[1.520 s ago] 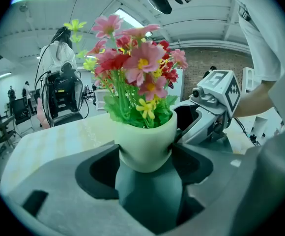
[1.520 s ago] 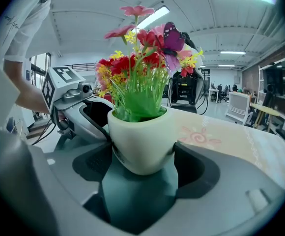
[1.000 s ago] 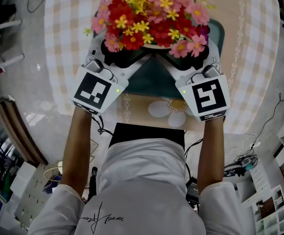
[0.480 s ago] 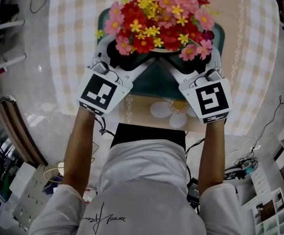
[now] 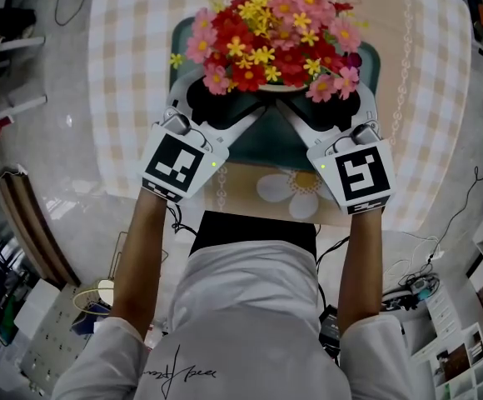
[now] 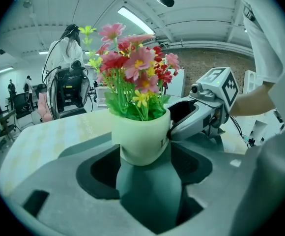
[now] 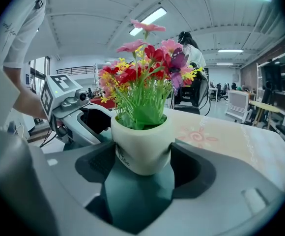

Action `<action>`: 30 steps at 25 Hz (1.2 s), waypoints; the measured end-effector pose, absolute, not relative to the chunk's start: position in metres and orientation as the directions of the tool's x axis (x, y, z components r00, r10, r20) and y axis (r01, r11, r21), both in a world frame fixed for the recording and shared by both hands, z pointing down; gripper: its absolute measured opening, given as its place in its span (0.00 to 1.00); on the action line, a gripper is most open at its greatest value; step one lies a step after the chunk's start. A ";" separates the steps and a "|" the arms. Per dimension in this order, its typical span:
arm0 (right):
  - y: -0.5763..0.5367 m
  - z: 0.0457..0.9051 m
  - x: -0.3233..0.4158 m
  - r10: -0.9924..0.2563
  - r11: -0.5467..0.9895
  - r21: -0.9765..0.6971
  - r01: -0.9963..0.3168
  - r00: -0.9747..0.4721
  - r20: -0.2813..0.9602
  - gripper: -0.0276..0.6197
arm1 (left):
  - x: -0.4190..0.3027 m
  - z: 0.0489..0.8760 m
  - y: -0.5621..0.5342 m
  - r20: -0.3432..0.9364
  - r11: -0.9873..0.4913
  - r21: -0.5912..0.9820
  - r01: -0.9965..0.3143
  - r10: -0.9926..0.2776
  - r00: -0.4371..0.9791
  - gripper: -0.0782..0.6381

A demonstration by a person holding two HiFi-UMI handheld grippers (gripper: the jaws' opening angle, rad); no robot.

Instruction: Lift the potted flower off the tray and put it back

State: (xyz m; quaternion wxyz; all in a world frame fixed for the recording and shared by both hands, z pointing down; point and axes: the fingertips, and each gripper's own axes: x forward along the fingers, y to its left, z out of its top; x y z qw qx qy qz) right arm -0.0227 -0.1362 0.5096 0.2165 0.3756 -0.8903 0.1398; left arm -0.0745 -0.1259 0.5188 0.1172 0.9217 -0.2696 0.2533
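Observation:
The potted flower (image 5: 271, 44), a cream pot (image 6: 141, 136) of red, pink and yellow blooms, stands on the dark teal tray (image 5: 285, 144). Both grippers reach in from the near side, one on each flank of the pot. In its own view my left gripper (image 6: 145, 149) stands wide round the pot, pads right at its sides with no squeeze showing. My right gripper (image 7: 143, 149) has just been closing with the pot (image 7: 142, 146) between its jaws, and both pads lie against the pot's wall. The blooms hide the pot almost wholly in the head view.
The tray lies on a table with a checked beige cloth (image 5: 125, 73) and a daisy print (image 5: 287, 186) near its front edge. Cables and shelving crowd the floor (image 5: 441, 265) at the right. A person (image 6: 69, 48) stands behind the table.
The bouquet and both grippers sit a little higher and smaller in the head view, and more of the tray shows behind the blooms. Both grippers stay at the pot's sides.

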 end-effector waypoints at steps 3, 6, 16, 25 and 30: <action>-0.134 0.507 -0.022 -0.615 0.674 -0.083 -0.734 -0.620 0.486 0.57 | -0.078 0.517 -0.122 0.529 -0.821 0.079 -0.565 -0.446 0.722 0.54; -0.133 0.504 -0.020 -0.624 0.667 -0.081 -0.741 -0.614 0.483 0.54 | -0.079 0.512 -0.122 0.511 -0.810 0.086 -0.580 -0.464 0.724 0.49; -0.121 0.490 -0.019 -0.641 0.652 -0.079 -0.754 -0.603 0.474 0.48 | -0.078 0.491 -0.113 0.478 -0.810 0.063 -0.583 -0.488 0.730 0.40; -0.102 0.480 -0.018 -0.655 0.634 -0.102 -0.767 -0.602 0.457 0.38 | -0.087 0.473 -0.104 0.444 -0.779 0.078 -0.623 -0.532 0.721 0.22; -0.093 0.473 -0.021 -0.657 0.632 -0.117 -0.766 -0.610 0.444 0.32 | -0.087 0.461 -0.099 0.416 -0.786 0.067 -0.614 -0.538 0.733 0.17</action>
